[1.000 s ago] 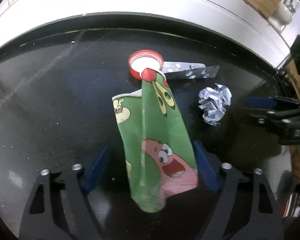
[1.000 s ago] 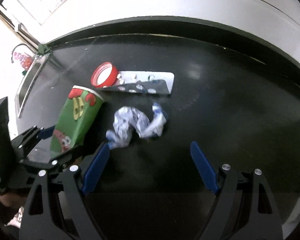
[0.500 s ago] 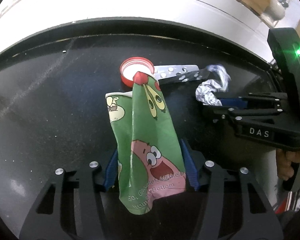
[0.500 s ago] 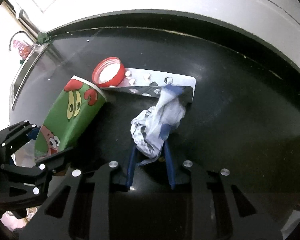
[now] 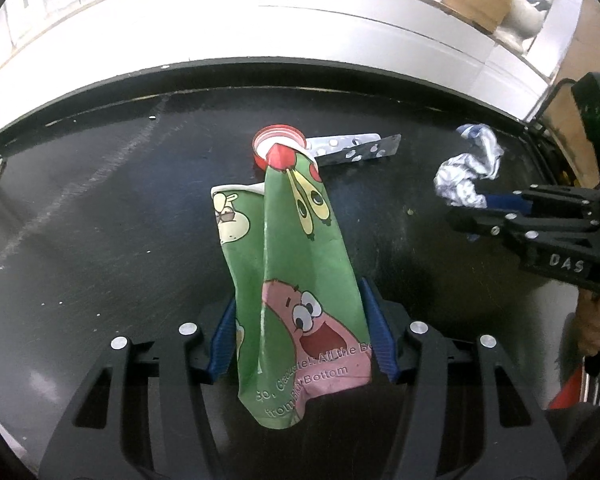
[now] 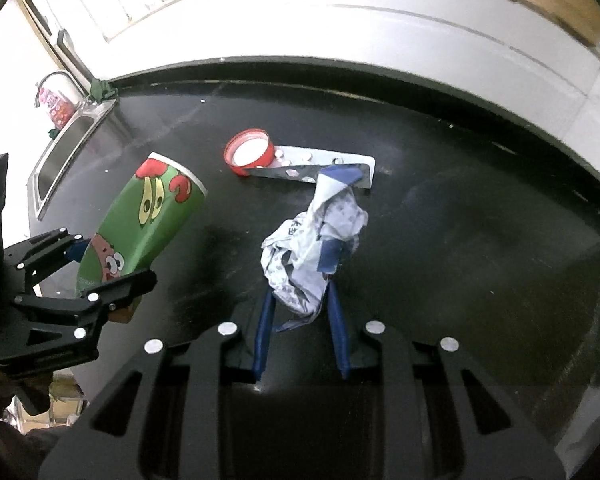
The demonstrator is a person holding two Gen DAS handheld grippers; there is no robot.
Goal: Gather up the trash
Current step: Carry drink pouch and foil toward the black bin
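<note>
Gripping a crushed cartoon cup (image 5: 296,280) lengthwise in my left gripper (image 5: 300,336) at frame centre, I clamp crumpled paper (image 6: 312,256) in my right gripper (image 6: 300,312); cap (image 6: 249,153) and blister pack (image 6: 320,166) lie beyond both.

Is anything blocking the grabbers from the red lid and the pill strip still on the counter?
Nothing lies in front of the red lid or pill strip, but both grippers are full: the left gripper holds the squashed cup, the right gripper the crumpled wrapper.
</note>
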